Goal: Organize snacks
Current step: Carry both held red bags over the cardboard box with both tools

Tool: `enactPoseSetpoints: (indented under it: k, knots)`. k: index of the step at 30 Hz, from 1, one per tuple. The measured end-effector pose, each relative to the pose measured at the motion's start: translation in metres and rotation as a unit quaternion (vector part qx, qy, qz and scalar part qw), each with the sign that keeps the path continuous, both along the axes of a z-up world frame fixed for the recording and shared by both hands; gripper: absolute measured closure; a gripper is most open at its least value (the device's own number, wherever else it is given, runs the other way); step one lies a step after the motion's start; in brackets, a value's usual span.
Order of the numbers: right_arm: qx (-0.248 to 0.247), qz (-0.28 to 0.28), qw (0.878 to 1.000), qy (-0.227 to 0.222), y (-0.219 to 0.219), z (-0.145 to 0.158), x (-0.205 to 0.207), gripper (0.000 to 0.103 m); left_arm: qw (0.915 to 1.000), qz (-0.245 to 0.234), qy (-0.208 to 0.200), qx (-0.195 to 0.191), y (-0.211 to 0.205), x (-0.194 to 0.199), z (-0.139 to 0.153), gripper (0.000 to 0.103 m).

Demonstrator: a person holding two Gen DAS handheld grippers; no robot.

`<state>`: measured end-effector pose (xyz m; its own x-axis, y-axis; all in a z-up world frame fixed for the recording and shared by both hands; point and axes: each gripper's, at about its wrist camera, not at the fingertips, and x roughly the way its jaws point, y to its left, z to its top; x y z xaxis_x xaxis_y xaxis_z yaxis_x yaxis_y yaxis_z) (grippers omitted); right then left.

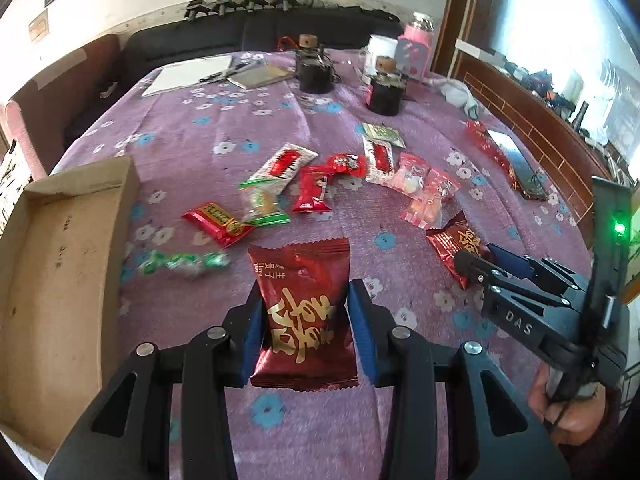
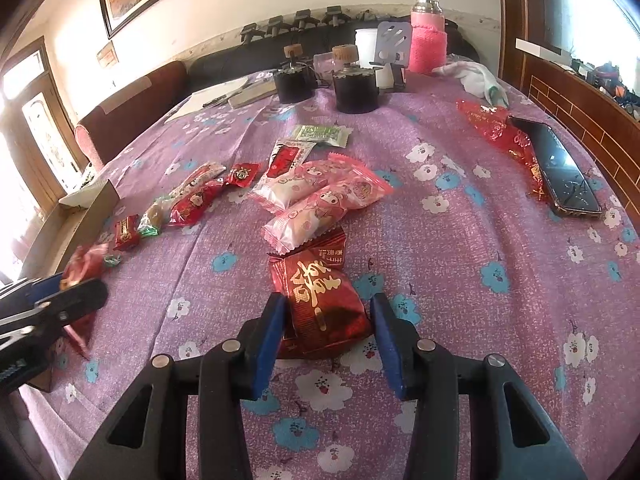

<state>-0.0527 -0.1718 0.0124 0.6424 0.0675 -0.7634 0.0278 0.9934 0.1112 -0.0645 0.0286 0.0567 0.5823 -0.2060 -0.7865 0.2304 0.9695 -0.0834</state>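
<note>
My left gripper (image 1: 306,312) is shut on a dark red snack packet with gold characters (image 1: 305,312) and holds it above the purple flowered tablecloth (image 1: 400,420). An open cardboard box (image 1: 60,280) lies just to its left. My right gripper (image 2: 326,320) is open, its blue pads on either side of a second dark red packet (image 2: 320,300) that lies on the cloth; the pads are close to it but not pressing. In the left wrist view the right gripper (image 1: 486,262) shows at the right by that packet (image 1: 456,240). Several more snacks (image 1: 312,184) lie scattered mid-table.
Two pink packets (image 2: 320,196) lie just beyond the right gripper. A phone (image 2: 560,164) and a red wrapper (image 2: 496,128) lie at the right. Two black jars (image 2: 356,88), a pink-sleeved bottle (image 2: 428,36), a white cloth (image 2: 476,76) and papers (image 1: 188,74) stand at the far end.
</note>
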Motion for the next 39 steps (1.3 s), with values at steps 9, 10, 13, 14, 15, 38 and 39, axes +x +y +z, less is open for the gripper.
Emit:
enactPoseSetpoints:
  k: [9, 10, 13, 14, 15, 38, 39]
  knots:
    - [-0.024, -0.009, 0.999, -0.029, 0.004, 0.009, -0.007, 0.062, 0.9994, 0.026, -0.020, -0.005, 0.033, -0.022, 0.010, 0.065]
    - [-0.027, -0.008, 0.999, -0.037, 0.005, 0.012, -0.009, 0.062, 0.9993, 0.030, -0.022, -0.005, 0.037, -0.024, 0.011, 0.065]
    - [-0.033, -0.009, 0.998, -0.051, 0.010, 0.022, -0.019, 0.063, 0.9989, 0.037, -0.028, -0.010, 0.050, -0.031, 0.015, 0.065]
    - [-0.029, -0.009, 0.998, -0.052, 0.011, 0.025, -0.022, 0.063, 0.9987, 0.039, -0.030, -0.012, 0.054, -0.033, 0.016, 0.065]
    - [-0.021, -0.009, 0.998, -0.053, 0.012, 0.028, -0.025, 0.063, 0.9985, 0.042, -0.031, -0.016, 0.058, -0.035, 0.017, 0.065]
    - [0.049, 0.179, 0.982, -0.045, 0.194, 0.103, 0.016, 0.063, 0.9881, 0.137, -0.070, -0.001, 0.193, -0.025, 0.051, 0.065]
    - [0.051, 0.187, 0.980, -0.042, 0.207, 0.104, 0.023, 0.063, 0.9875, 0.142, -0.069, 0.001, 0.201, -0.019, 0.052, 0.065]
